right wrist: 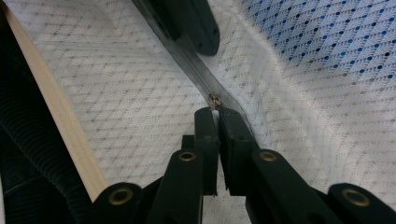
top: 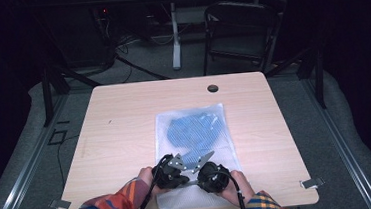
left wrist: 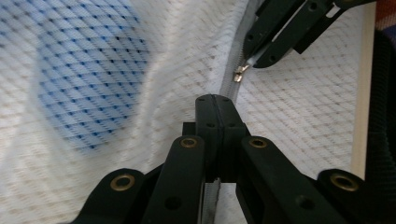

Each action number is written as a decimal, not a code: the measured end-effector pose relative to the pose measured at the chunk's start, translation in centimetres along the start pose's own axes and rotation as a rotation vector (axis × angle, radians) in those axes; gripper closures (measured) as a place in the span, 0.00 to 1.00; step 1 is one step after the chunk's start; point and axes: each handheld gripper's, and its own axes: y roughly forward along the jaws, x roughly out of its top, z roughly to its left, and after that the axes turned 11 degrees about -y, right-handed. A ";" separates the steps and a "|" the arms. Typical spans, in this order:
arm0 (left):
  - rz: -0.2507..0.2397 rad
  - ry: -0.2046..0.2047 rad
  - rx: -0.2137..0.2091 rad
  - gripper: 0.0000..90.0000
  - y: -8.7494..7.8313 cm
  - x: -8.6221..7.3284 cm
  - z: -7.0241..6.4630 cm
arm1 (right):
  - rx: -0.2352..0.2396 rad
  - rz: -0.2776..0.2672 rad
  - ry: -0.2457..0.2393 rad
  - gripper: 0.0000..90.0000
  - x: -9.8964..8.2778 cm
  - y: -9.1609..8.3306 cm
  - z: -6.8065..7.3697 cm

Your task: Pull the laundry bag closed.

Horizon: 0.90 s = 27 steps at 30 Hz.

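Clearly, zipper work on a mesh bag:
Bag: a white mesh laundry bag lies flat on the wooden table, long axis running near to far, with a blue garment inside its far half.
Zipper: the zipper track crosses the bag's near end, running left to right between the two grippers.
Right gripper: jaws nearly together, pinching the white tab of the zipper pull, which sits right at their tips.
Left gripper: jaws pressed together on the zipper seam, anchoring the fabric just to the left of the pull.
Key relation: the pull lies between the two grippers, already in the right one's grip; the track's long axis is the line joining them.
Likely next move: my guess is a slide of the pull along the track while the left gripper holds the seam taut.
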 end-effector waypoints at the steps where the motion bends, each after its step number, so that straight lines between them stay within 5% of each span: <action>1: 0.009 0.011 0.003 1.00 0.2 0.0 0.0 | 0.000 -0.002 0.003 0.96 0.0 0.0 0.1; 8: 0.010 0.057 0.017 1.00 0.1 -0.1 -0.3 | 0.002 -0.001 0.007 0.96 -0.1 -0.1 0.1; 27: 0.005 0.068 0.018 1.00 0.2 -0.2 -0.3 | 0.000 0.006 0.014 0.97 -0.6 -0.7 -0.2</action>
